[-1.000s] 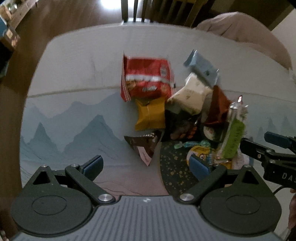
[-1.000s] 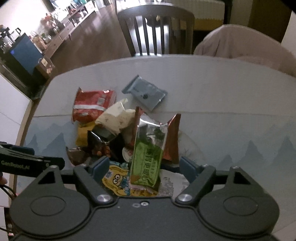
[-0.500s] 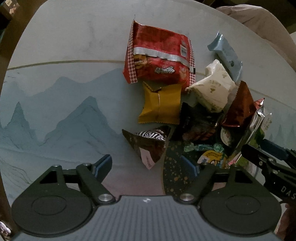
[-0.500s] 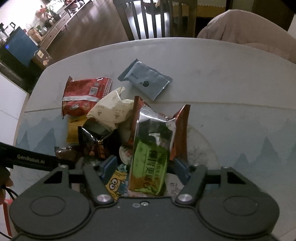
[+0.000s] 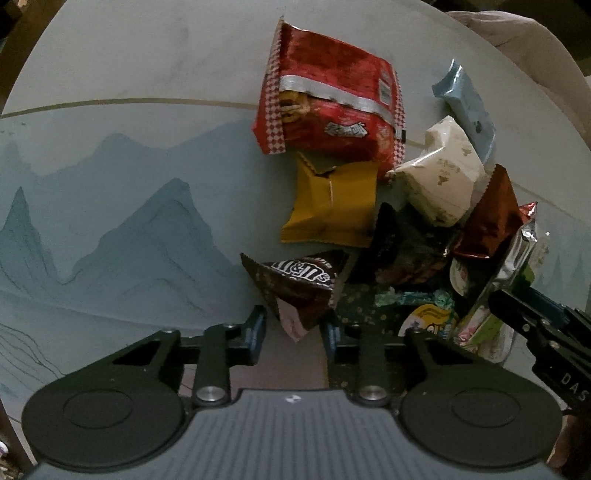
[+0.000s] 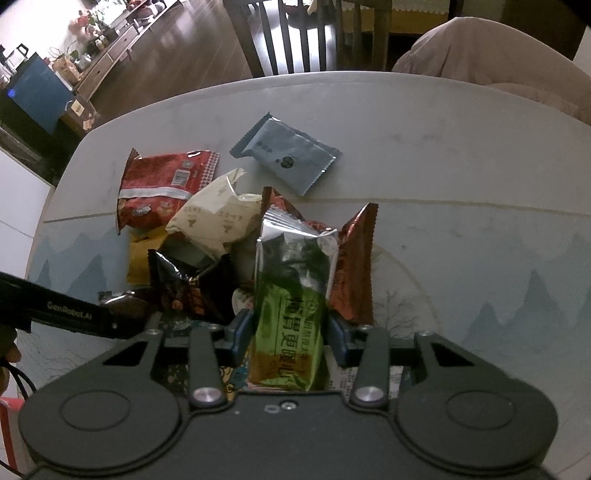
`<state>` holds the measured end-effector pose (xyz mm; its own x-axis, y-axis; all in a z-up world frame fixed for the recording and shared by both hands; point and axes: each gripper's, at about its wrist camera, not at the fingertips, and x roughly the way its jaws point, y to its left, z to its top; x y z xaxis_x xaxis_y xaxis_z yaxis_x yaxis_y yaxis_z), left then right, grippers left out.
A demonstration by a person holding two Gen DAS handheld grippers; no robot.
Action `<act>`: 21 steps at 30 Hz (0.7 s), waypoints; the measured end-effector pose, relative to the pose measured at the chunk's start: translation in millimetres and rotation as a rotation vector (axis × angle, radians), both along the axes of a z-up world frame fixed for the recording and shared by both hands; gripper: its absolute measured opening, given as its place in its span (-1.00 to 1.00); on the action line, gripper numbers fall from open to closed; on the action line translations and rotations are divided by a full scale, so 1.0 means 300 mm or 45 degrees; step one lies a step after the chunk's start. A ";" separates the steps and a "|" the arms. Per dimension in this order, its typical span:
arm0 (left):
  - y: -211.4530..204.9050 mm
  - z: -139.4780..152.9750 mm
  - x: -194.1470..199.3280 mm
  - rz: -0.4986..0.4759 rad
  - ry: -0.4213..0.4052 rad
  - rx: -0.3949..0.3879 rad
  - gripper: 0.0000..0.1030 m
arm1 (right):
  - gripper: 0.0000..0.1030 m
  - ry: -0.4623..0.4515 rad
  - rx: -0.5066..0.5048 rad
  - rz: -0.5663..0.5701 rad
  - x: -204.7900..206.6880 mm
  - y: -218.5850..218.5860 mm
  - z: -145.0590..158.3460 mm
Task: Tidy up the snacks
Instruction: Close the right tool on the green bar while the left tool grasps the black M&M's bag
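Observation:
A pile of snack packets lies on the round table (image 5: pixel 129 147). My left gripper (image 5: pixel 293 328) has closed its jaws around the lower corner of a brown M&M's bag (image 5: pixel 299 284). Behind the bag lie a yellow packet (image 5: pixel 332 206), a red chips bag (image 5: pixel 328 99), a cream packet (image 5: pixel 439 184) and a light blue packet (image 5: pixel 467 107). My right gripper (image 6: pixel 288 336) is shut on a green and silver packet (image 6: pixel 291 306) that stands upright between its fingers. A copper packet (image 6: pixel 352 266) stands just behind it.
A dark speckled plate (image 5: pixel 369 310) lies under the pile with a yellow cartoon packet (image 5: pixel 428 319) on it. A wooden chair (image 6: pixel 295 33) and a cushioned seat (image 6: pixel 498 55) stand past the far edge. A blue box (image 6: pixel 33 92) sits on the floor at left.
My left gripper moved forward and down to the M&M's bag and closed its jaws on the bag's corner. My right gripper closed on the green packet.

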<state>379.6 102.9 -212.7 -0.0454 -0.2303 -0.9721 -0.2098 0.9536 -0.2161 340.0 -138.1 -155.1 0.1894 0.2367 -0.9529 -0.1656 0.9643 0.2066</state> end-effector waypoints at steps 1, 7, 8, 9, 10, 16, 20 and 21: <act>0.007 -0.002 -0.003 0.011 0.002 -0.004 -0.54 | -0.18 0.000 0.001 -0.004 0.000 -0.001 0.000; 0.039 -0.007 -0.044 0.034 -0.019 0.005 -0.68 | -0.18 -0.011 0.006 -0.009 -0.011 -0.001 0.009; 0.046 -0.004 -0.046 0.039 -0.021 0.005 -0.68 | -0.18 -0.013 0.008 -0.008 -0.014 -0.002 0.014; 0.054 0.001 -0.049 0.043 -0.026 0.004 -0.68 | -0.18 -0.016 0.012 -0.006 -0.017 -0.002 0.021; 0.059 0.007 -0.053 0.047 -0.031 0.002 -0.69 | -0.18 -0.020 0.017 -0.001 -0.021 -0.003 0.030; 0.095 0.071 -0.078 0.103 -0.092 -0.019 -0.69 | -0.18 -0.045 0.042 0.006 -0.051 -0.019 0.091; 0.107 0.162 -0.089 0.103 -0.153 -0.029 -0.69 | -0.18 -0.071 0.072 0.017 -0.081 -0.030 0.158; 0.102 0.188 -0.096 0.101 -0.171 -0.028 -0.69 | -0.18 -0.079 0.081 0.024 -0.090 -0.031 0.177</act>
